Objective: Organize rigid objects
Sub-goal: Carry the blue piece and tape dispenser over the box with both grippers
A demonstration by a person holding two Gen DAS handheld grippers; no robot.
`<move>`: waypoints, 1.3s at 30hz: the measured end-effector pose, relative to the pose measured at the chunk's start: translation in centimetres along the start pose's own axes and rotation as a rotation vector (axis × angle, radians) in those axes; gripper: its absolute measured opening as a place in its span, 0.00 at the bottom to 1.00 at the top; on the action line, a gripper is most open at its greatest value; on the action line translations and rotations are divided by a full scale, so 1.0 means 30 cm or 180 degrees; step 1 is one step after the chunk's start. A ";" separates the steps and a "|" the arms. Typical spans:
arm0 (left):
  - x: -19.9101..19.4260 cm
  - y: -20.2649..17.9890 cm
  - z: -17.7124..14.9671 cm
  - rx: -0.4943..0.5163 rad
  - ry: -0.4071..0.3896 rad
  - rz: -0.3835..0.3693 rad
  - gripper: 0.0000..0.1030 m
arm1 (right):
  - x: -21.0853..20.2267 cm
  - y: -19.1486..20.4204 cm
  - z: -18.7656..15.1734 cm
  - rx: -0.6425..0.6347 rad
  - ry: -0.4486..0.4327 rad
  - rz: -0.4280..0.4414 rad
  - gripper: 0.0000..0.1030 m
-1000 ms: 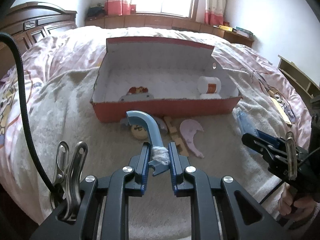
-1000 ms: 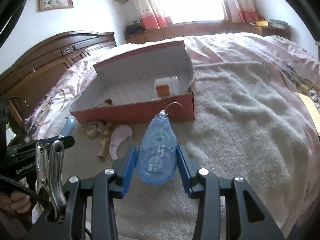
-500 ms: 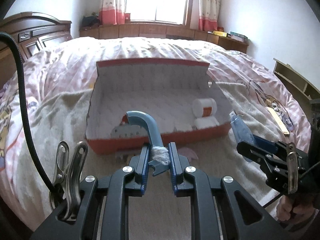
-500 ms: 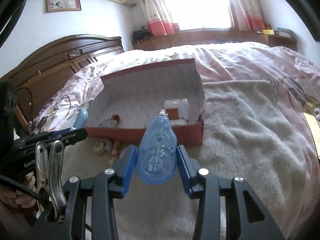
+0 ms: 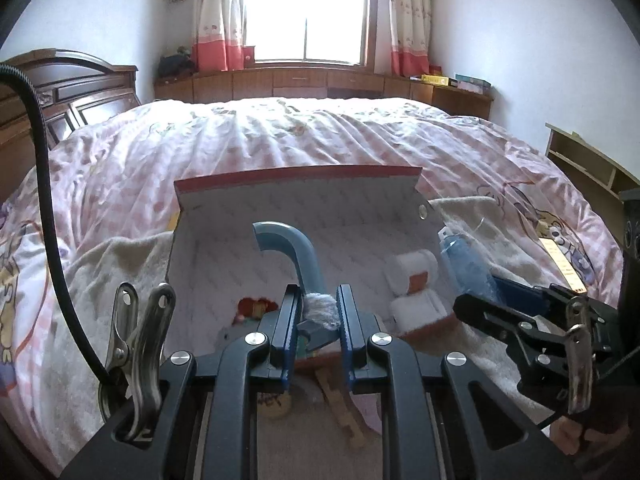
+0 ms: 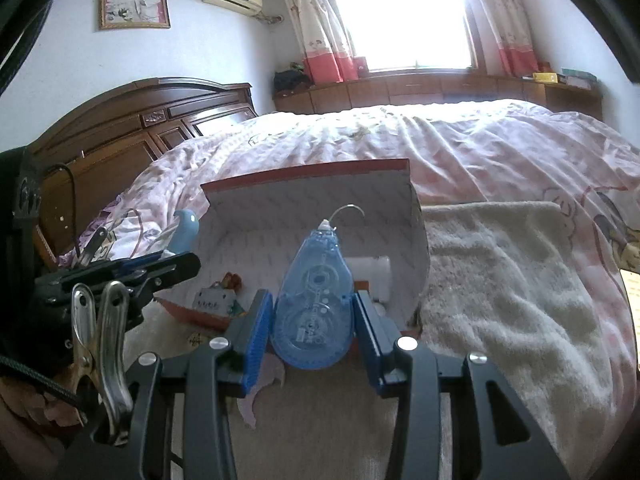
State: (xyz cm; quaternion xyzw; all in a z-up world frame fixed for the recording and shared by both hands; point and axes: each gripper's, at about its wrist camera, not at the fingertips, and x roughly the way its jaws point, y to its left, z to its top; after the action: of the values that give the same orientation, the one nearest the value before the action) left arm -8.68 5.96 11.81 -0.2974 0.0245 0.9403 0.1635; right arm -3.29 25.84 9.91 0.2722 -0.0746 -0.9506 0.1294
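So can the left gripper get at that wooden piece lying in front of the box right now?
Probably not as things stand: the left gripper is shut on the curved blue tool, so it has no free jaws for the wooden piece, though nothing covers it.

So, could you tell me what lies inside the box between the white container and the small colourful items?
Nothing: in the left wrist view, bare white box floor separates the white container from the colourful items.

My left gripper [image 5: 318,312] is clamped on the blue hooked tool [image 5: 298,258], over the red box [image 5: 296,200]. Right gripper [image 5: 496,308] at right grips the blue tape dispenser [image 5: 466,264]. White roll [image 5: 414,270] sits inside the box, right end.
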 end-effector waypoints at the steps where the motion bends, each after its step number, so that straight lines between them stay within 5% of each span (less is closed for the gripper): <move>1: 0.008 0.000 0.004 -0.0003 0.0002 -0.0001 0.18 | 0.007 -0.002 0.004 0.0005 0.0006 -0.0001 0.42; 39: 0.272 0.044 0.012 -0.0062 0.0294 0.0031 0.19 | 0.232 -0.078 0.043 -0.0027 0.0170 -0.0293 0.42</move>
State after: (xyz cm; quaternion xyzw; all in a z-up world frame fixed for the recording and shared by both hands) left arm -15.59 7.15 7.41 -0.3419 0.0243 0.9266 0.1547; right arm -10.17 26.15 7.03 0.3000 -0.0545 -0.9483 0.0885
